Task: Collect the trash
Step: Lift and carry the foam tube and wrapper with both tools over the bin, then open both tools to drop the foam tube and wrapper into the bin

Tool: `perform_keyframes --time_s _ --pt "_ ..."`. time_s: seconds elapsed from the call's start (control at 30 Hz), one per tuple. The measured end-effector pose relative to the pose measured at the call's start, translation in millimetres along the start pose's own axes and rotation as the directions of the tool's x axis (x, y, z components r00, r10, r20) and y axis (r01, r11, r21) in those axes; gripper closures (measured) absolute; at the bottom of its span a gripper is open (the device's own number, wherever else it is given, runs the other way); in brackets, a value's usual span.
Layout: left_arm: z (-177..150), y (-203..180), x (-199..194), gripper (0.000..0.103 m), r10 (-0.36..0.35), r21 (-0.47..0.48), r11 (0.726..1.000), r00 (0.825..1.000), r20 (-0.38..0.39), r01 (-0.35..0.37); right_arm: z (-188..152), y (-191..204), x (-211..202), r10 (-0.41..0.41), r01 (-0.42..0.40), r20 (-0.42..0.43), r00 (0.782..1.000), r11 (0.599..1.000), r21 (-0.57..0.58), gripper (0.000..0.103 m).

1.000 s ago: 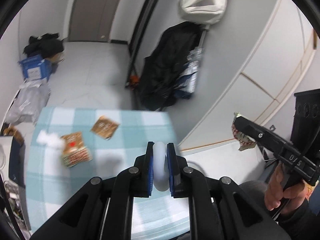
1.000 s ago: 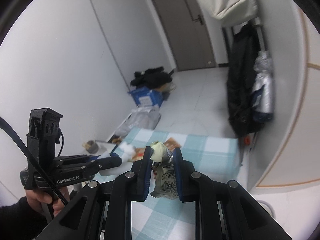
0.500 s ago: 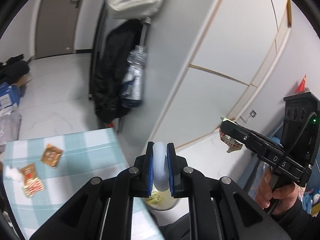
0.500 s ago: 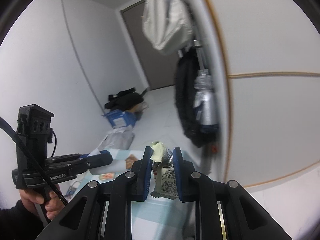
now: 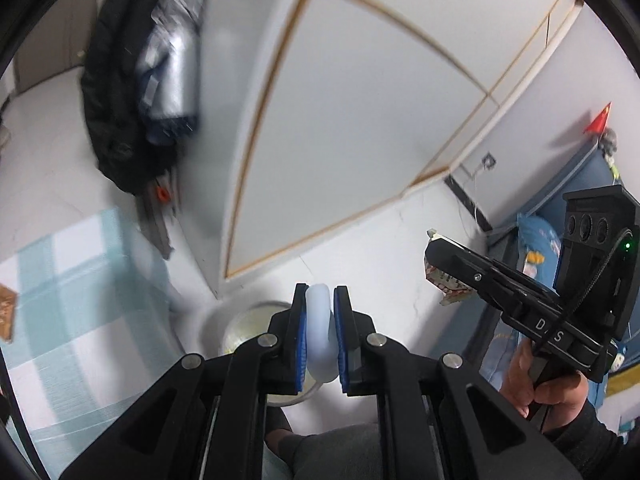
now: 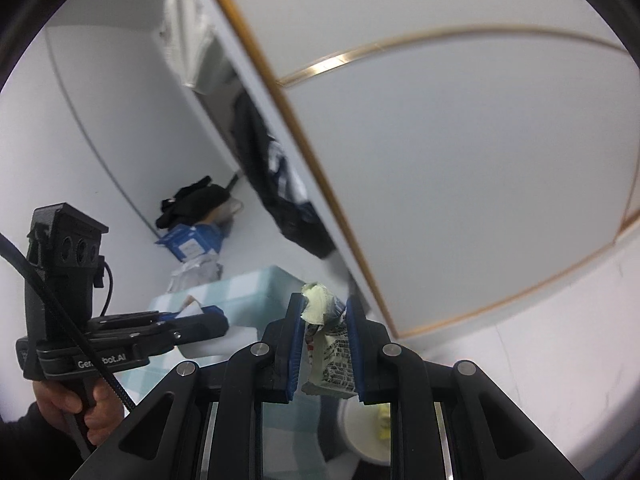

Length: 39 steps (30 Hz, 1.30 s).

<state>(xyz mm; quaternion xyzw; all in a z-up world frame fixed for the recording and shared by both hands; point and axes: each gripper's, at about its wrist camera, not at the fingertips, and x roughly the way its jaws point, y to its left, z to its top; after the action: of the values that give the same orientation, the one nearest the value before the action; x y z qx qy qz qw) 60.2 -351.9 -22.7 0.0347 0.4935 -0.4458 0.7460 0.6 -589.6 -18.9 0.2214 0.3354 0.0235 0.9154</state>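
Both jaws clamped: left gripper point(image 5: 320, 332) on white piece point(image 5: 319, 328), right gripper point(image 6: 323, 344) on printed wrapper point(image 6: 330, 350); bin point(image 6: 362, 432), blurred, clearer right view.

Both grippers are clamped tight right now: left gripper point(image 5: 320, 302) pinching a pale white piece, right gripper point(image 6: 323, 322) squeezing a crumpled wrapper, each held up by a bare hand point(image 5: 538, 390).

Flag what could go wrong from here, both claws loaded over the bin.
1. The left claw grips the white foam piece near the rim of the trash bin, not over its centre; released now, it may land on the floor.
2. The wrapper in the right claw sits left of the bin opening and could miss.
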Motion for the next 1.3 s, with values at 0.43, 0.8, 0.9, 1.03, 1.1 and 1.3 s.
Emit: perform_keyframes --time_s 0.43,0.8,0.9,1.03,1.1,1.3 --pt "-21.8 4.5 111.5 0.095 -0.010 -0.021 1.000 0.951 -0.308 0.004 -65.6 -85.7 65.8 -0.007 0.043 -0.184 0.983 0.980 0.196 0.083" --pt "-45.7 25.1 171.7 0.093 0.034 -0.062 0.995 0.855 -0.518 -0.077 -123.1 -120.6 140.6 0.099 0.033 -0.334 0.937 0.929 0.369 0.083" --pt "-48.0 30.2 178.8 0.091 0.021 -0.075 0.995 0.842 -0.538 -0.073 -137.9 -124.6 152.4 0.115 0.038 -0.352 0.929 0.916 0.400 0.083" --pt "-49.9 32.7 185.9 0.090 0.026 -0.078 0.993 0.821 -0.570 -0.086 -157.2 -132.9 153.4 0.116 0.059 -0.380 0.918 0.906 0.420 0.082" --pt "-51.0 32.2 190.3 0.089 0.036 -0.067 0.993 0.811 -0.585 -0.092 -163.9 -134.1 160.3 0.114 0.072 -0.394 0.912 0.901 0.427 0.081" --pt "-52.4 37.4 197.5 0.084 0.035 -0.074 0.992 0.798 -0.601 -0.099 -172.7 -137.9 173.3 0.106 0.096 -0.420 0.901 0.897 0.432 0.079"
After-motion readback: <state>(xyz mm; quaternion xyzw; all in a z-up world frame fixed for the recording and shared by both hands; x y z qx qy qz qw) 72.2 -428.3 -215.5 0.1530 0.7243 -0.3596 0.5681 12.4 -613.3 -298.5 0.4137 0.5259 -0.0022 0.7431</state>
